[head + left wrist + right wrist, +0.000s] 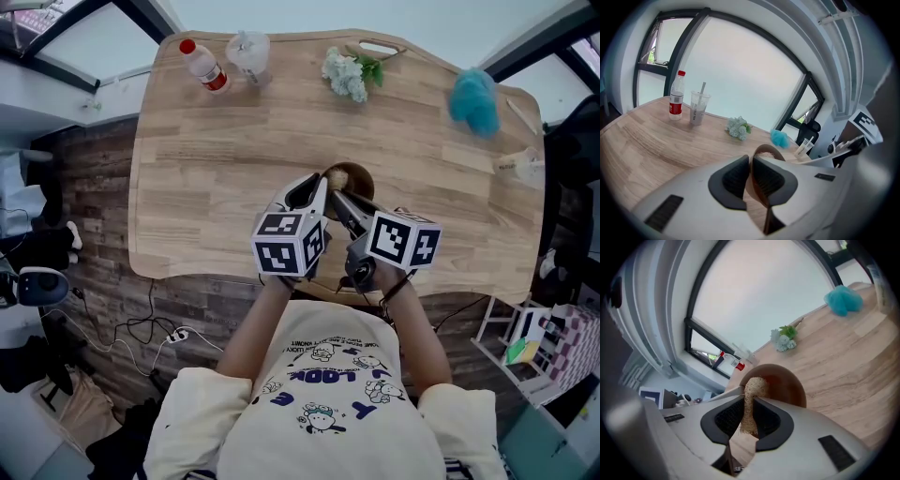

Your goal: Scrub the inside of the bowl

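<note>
A small brown wooden bowl [349,176] is near the table's front edge, tipped up on its side. My left gripper [317,187] is shut on the bowl's rim, and in the left gripper view the brown wall [765,151] runs between the dark pads [733,180]. My right gripper [339,199] is shut on a tan fibre scrubber [752,389]. The scrubber's tuft pokes past the right gripper's [749,420] jaws into the bowl's reddish hollow [785,383]. The two grippers cross just below the bowl and hide most of it in the head view.
On the wooden table [234,159], at the far side, stand a red-capped bottle [203,66], a clear plastic cup [248,54], a small bunch of pale flowers [349,73] and a blue fluffy puff [473,98]. A white tube [523,167] lies at the right edge.
</note>
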The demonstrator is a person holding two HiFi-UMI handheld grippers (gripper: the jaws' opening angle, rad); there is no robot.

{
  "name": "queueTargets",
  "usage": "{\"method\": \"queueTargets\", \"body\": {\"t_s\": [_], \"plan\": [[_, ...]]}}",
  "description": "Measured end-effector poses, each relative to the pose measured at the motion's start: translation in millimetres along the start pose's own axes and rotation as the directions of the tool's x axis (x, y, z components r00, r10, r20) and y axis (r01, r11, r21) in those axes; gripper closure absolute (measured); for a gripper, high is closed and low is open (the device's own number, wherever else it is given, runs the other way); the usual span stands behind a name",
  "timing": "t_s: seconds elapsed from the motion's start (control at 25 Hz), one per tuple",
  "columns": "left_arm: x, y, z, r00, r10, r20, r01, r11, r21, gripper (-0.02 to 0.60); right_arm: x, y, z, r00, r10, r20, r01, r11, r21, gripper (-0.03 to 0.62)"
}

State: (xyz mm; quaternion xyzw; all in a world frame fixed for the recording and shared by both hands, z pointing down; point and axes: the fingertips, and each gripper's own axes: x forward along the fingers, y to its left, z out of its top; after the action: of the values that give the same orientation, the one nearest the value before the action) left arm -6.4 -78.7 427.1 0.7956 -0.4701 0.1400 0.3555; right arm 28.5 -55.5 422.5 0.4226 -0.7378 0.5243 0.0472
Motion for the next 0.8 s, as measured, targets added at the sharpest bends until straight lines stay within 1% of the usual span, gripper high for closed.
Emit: {"method": "queueTargets", "body": {"t_s": [0.08,0.12,0.2,0.28,0.32,0.44,0.52,0.56,0.6,0.64,0.68,0.8], "plan": [[-1,0,-1,1.000,0.000,-0.005,0.000,1.000,-0.008,0.523,-1,-5,-1,0.998,-0.061,-0.011,0.060,0.992,-0.112,0.522],[-1,1,-2,1.000,0.000,-0.004,0.000,1.000,-0.016,0.523,-2,-8,-1,0.995,-0.101,-0.014,0.097,0.979,-0.182,0.523],[-3,4,-1,1.000,0.004,0.001,-0.004,1.000,-0.031,0.524,-3,-15,-1,0.983,-0.181,-0.008,0.169,0.932,-0.321,0.525],[-5,7,0,1.000,0.011,0.006,-0.011,0.999,-0.036,0.525,-5,-21,1,0.970,-0.245,0.012,0.226,0.873,-0.432,0.525],[-6,9,1,1.000,0.013,0.008,-0.012,0.999,-0.038,0.525,-6,-23,2,0.964,-0.265,0.025,0.245,0.848,-0.470,0.525],[-7,12,0,1.000,0.019,0.005,-0.018,0.999,-0.043,0.525,-9,-23,7,0.952,-0.300,0.061,0.283,0.786,-0.550,0.526],[-7,14,-1,0.999,0.032,-0.002,-0.032,0.999,-0.042,0.526,-10,-21,10,0.942,-0.325,0.086,0.308,0.732,-0.608,0.526],[-8,15,-2,0.999,0.038,-0.006,-0.039,0.998,-0.043,0.526,-11,-20,12,0.937,-0.335,0.099,0.320,0.707,-0.631,0.526],[-8,16,-2,0.999,0.045,-0.009,-0.046,0.998,-0.043,0.526,-12,-19,13,0.934,-0.340,0.112,0.328,0.689,-0.646,0.526],[-8,18,-2,0.999,0.053,-0.012,-0.053,0.998,-0.043,0.526,-13,-18,14,0.932,-0.341,0.123,0.335,0.680,-0.653,0.526],[-9,20,-2,0.998,0.060,-0.015,-0.060,0.997,-0.044,0.526,-14,-17,16,0.932,-0.338,0.132,0.338,0.678,-0.652,0.526],[-11,27,-2,0.997,0.074,-0.013,-0.075,0.996,-0.055,0.526,-18,-15,20,0.935,-0.322,0.150,0.341,0.696,-0.632,0.526]]}}
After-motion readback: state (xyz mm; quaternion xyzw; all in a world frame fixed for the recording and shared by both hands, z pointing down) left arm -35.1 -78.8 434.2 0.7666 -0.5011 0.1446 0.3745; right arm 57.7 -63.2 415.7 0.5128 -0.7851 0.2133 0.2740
